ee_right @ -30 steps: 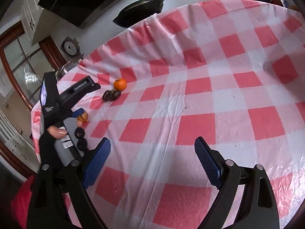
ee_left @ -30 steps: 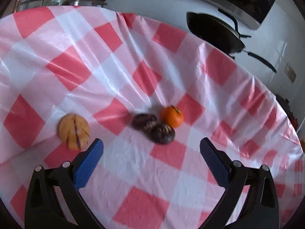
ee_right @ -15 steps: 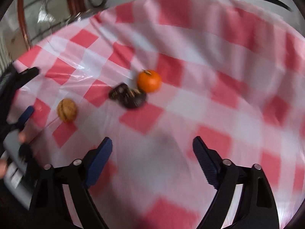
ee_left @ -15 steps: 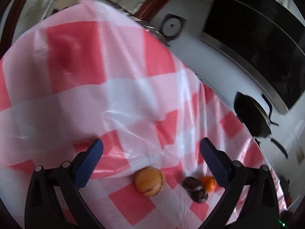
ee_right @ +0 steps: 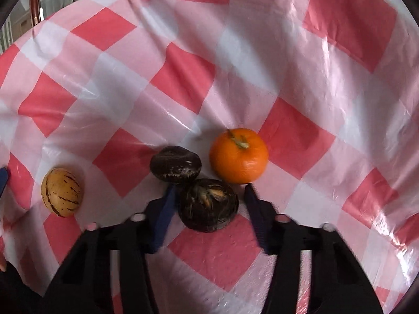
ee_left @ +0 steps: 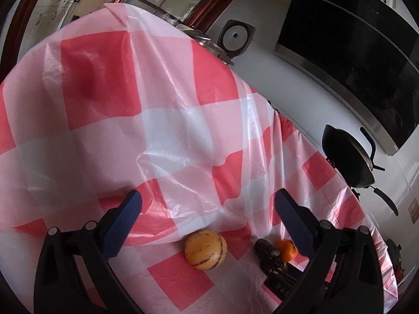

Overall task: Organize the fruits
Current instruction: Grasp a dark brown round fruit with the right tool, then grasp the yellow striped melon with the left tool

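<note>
In the right wrist view a dark wrinkled fruit [ee_right: 208,204] lies between the blue pads of my right gripper [ee_right: 209,191], whose jaws have narrowed around it; whether the pads touch it I cannot tell. A second dark fruit [ee_right: 175,164] and an orange [ee_right: 238,155] lie just beyond. A yellow striped fruit [ee_right: 61,191] lies to the left. My left gripper [ee_left: 207,201] is open and empty, above the yellow striped fruit [ee_left: 205,249]; the dark fruits [ee_left: 267,248] and orange [ee_left: 287,249] lie to its right.
A red and white checked cloth [ee_left: 157,120] covers the table and hangs over its edges. A black pan [ee_left: 345,157] hangs on the white wall behind. A round device [ee_left: 235,36] sits near the far table edge.
My right gripper has moved in low over the fruits and narrowed its jaws around the near dark fruit. My left gripper has swung left and tilted up, jaws staying wide.
</note>
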`<state>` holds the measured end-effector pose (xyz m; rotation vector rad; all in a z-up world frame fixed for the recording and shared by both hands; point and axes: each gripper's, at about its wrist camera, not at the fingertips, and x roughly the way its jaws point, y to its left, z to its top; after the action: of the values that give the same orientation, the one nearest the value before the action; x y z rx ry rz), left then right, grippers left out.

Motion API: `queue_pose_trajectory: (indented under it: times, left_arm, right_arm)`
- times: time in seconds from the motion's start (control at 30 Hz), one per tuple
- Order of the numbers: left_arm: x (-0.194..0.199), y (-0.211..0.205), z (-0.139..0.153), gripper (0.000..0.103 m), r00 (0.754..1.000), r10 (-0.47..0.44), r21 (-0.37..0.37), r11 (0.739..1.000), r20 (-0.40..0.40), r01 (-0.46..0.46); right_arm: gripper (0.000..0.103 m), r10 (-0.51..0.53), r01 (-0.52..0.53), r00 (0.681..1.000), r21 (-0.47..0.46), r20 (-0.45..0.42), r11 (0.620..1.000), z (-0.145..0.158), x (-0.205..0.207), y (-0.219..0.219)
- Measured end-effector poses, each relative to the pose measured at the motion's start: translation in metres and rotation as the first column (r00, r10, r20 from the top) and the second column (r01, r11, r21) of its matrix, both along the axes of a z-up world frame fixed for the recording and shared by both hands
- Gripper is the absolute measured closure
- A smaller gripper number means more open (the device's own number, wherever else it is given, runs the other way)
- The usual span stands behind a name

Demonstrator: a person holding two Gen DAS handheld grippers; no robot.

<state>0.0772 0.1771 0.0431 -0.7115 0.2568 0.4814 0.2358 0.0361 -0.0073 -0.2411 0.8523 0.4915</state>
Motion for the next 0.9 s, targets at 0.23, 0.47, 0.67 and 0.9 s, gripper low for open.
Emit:
queue_pose_trajectory:
  times: [0.23,0.47,0.67,0.9]
  left_arm:
    - [0.019,-0.004,-0.009,0.002,0.993,-0.086,-0.024,0.996,-0.081,0.084]
    - [0.041,-0.024,-0.012,0.002,0.957,-0.139,0.044,0.987,-0.254,0.155]
    - [0.046,-0.020,-0.024,0.002,0.909,-0.107,0.038,0.990,-0.404,0.134]
    - [0.067,-0.022,-0.037,0.002,0.854,-0.143,0.025,0.983,-0.501,0.179]
  right_arm:
    - [0.060,-0.116,0.116,0.993,0.055,0.008,0.992,0.008,-0.046,-0.049]
    - [0.060,-0.337,0.336,0.941,0.255,-0.042,0.907,0.006,-0.104,-0.145]
    - [0.060,-0.361,0.362,0.930,0.359,-0.072,0.860,0.004,-0.115,-0.166]
    - [0.060,-0.330,0.350,0.936,0.409,-0.122,0.843,-0.002,-0.119,-0.181]
